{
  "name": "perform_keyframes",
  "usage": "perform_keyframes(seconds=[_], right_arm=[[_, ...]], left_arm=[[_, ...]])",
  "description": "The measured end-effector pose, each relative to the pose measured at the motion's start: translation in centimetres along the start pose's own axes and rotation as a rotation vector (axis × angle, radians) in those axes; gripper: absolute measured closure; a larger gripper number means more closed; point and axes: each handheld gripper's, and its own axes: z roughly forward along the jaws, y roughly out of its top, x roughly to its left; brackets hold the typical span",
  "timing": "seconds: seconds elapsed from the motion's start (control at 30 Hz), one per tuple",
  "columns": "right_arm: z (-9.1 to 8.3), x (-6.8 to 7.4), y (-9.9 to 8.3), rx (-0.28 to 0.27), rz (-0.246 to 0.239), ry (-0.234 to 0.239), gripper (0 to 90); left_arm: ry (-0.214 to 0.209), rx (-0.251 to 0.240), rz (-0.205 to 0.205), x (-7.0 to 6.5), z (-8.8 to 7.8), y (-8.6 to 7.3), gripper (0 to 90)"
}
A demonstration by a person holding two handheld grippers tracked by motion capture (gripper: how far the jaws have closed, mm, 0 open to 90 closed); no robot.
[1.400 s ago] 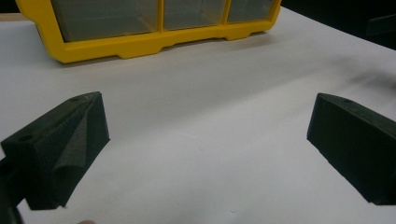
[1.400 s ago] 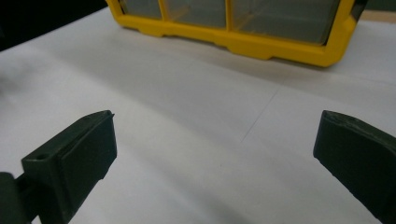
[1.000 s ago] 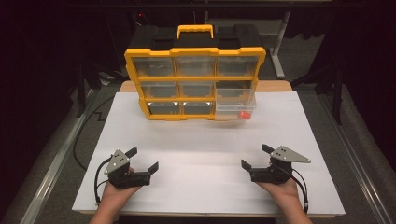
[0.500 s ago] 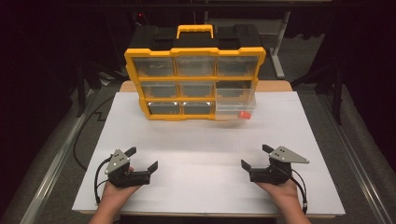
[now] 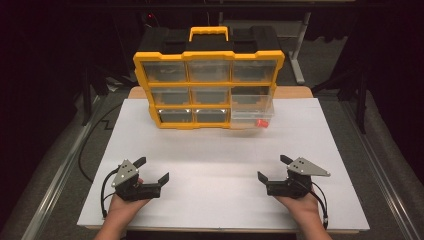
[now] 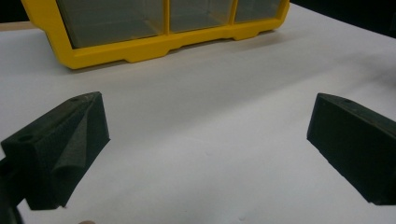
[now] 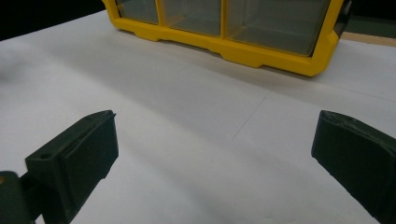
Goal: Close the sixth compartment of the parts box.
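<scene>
Both tools rest low on the white bench (image 5: 220, 160), jaws spread wide and holding nothing. Ahead of the left tool (image 5: 152, 170) and off to its right stands the yellow-framed plastic organiser case with clear drawers (image 5: 207, 90). Ahead of the right tool (image 5: 271, 167), well apart, one clear drawer (image 5: 251, 116) sticks out of the case, a small red piece (image 5: 260, 123) inside.

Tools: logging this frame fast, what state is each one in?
Left tool: open, holding nothing, resting on the table.
Right tool: open, holding nothing, resting on the table.
</scene>
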Motion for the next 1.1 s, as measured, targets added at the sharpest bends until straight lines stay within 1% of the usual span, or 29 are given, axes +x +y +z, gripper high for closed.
perform_keyframes(seconds=[0.1, 0.17, 0.27, 0.4, 0.47, 0.5, 0.57, 0.67, 0.73, 0.8, 0.83, 0.97, 1.03, 1.1], right_arm=[[-0.2, 0.0, 0.0, -0.002, 0.004, -0.008, 3.5], [-0.5, 0.0, -0.1, -0.006, 0.008, -0.01, 6.8], [-0.8, 0.0, 0.0, -0.018, 0.003, -0.005, 11.9], [-0.7, -0.1, 0.0, -0.023, 0.006, -0.002, 16.9], [-0.8, -0.1, 0.0, -0.027, -0.008, 0.003, 22.5], [-0.8, -0.1, 0.0, -0.032, -0.015, 0.006, 23.9], [-0.9, 0.0, 0.1, -0.037, -0.014, 0.009, 27.6], [-1.0, 0.0, 0.1, -0.046, -0.021, 0.015, 33.0], [-1.0, 0.0, 0.1, -0.041, -0.023, 0.019, 38.0], [-1.0, 0.1, 0.1, -0.032, -0.018, 0.027, 41.1], [-1.0, 0.1, 0.1, -0.027, -0.025, 0.03, 42.7], [-1.0, 0.1, 0.1, -0.03, -0.024, 0.03, 49.3], [-1.0, 0.1, 0.1, -0.025, -0.02, 0.034, 53.8], [-1.0, 0.2, 0.1, -0.013, -0.014, 0.029, 60.6]], left_arm=[[-0.003, 0.005, 0.003, -0.1, 0.3, 0.0, 0.2], [-0.003, -0.004, 0.0, -0.1, 0.4, 0.1, 0.2], [0.0, 0.006, 0.006, 0.0, 0.3, 0.1, 0.2], [0.0, 0.005, 0.005, -0.1, 0.3, 0.1, 0.2], [-0.003, 0.004, 0.004, -0.1, 0.4, 0.1, 0.2], [-0.004, 0.007, 0.006, -0.1, 0.4, 0.1, 0.2], [-0.003, 0.015, 0.012, -0.1, 0.4, 0.0, 0.2], [-0.004, 0.008, 0.006, -0.1, 0.4, 0.0, 0.3], [-0.005, 0.007, 0.007, -0.1, 0.4, 0.0, 0.2], [-0.005, 0.009, 0.012, -0.1, 0.3, 0.1, 0.2], [-0.005, 0.007, 0.01, -0.1, 0.3, 0.1, 0.2], [-0.006, 0.009, 0.013, -0.1, 0.3, 0.1, 0.3], [-0.007, 0.011, 0.013, -0.1, 0.3, 0.1, 0.2], [-0.008, 0.007, 0.009, -0.2, 0.3, 0.1, 0.3]])
